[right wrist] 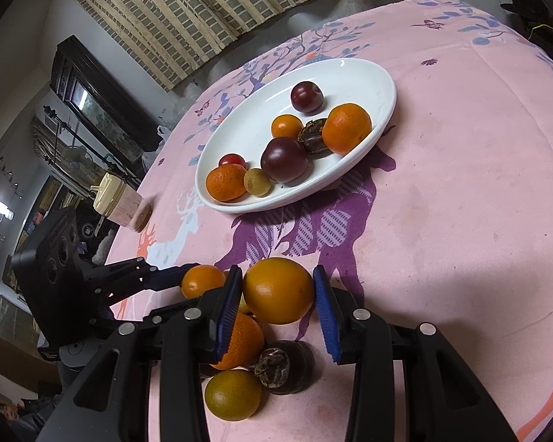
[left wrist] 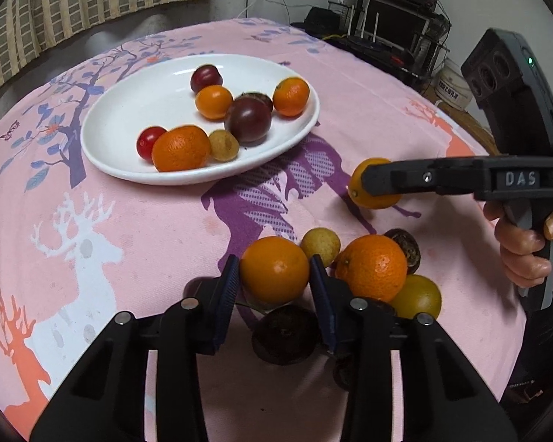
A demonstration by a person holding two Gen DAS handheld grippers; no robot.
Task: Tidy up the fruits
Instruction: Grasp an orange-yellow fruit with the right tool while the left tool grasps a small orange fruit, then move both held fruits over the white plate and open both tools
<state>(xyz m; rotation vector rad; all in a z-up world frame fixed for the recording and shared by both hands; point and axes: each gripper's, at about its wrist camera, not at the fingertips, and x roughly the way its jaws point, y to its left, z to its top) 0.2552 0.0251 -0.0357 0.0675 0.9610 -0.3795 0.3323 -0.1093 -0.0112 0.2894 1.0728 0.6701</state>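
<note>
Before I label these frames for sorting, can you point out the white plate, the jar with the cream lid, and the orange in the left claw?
white plate [left wrist: 114, 118], left wrist view, bare inner surface.
jar [right wrist: 123, 206], right wrist view, its side wall.
orange [left wrist: 274, 269], left wrist view, front face between the pads.

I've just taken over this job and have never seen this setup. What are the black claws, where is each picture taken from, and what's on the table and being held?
There is no robot here. A person's hand works a black claw, one in each hand. The left wrist view looks along the left hand-held gripper. The right wrist view looks along the right hand-held gripper. Each view also shows the other claw from the side. On the pink tablecloth, a white plate holds mixed fruit, and a loose pile lies nearer. The left claw is clamped on a round orange, the right on a yellow-orange fruit.
</note>
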